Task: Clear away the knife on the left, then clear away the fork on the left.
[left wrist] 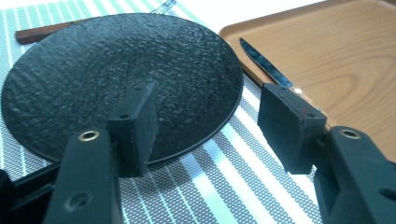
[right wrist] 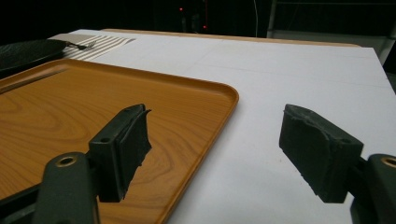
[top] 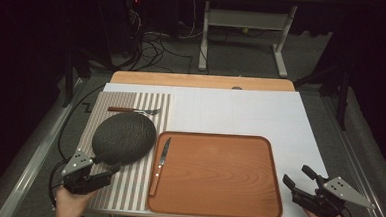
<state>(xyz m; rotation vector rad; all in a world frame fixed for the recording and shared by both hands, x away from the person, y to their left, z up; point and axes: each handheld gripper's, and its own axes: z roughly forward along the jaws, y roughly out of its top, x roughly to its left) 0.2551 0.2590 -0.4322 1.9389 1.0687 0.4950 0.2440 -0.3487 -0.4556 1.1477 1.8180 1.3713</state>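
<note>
Two grippers were at work near the table's close edge, and both stood with their jaws spread. The left gripper (top: 108,168) had its jaws wide apart and empty, one pad over the near rim of the dark plate (top: 124,137) and the other off to the side above the striped placemat (top: 127,185); no pad pressed on the plate yet. That angle, low and aimed at the rim, looked like a setup for pinching the plate's edge, probably to lift it toward the wooden tray (top: 217,175). The right gripper (top: 297,178) hovered just off the tray's right side above the white table cover (top: 261,114), jaws equally wide with nothing between them, likely parked out of the way or ready to steady the tray.

The plate lay flat on the placemat, to the left of the tray. A knife (top: 161,162) rested with its wooden handle across the tray's left rim and its blade pointing into the tray, close to the plate's right edge, so a lift would need to clear it. A fork (top: 133,110) with a wooden handle lay crosswise on the placemat just beyond the plate.
</note>
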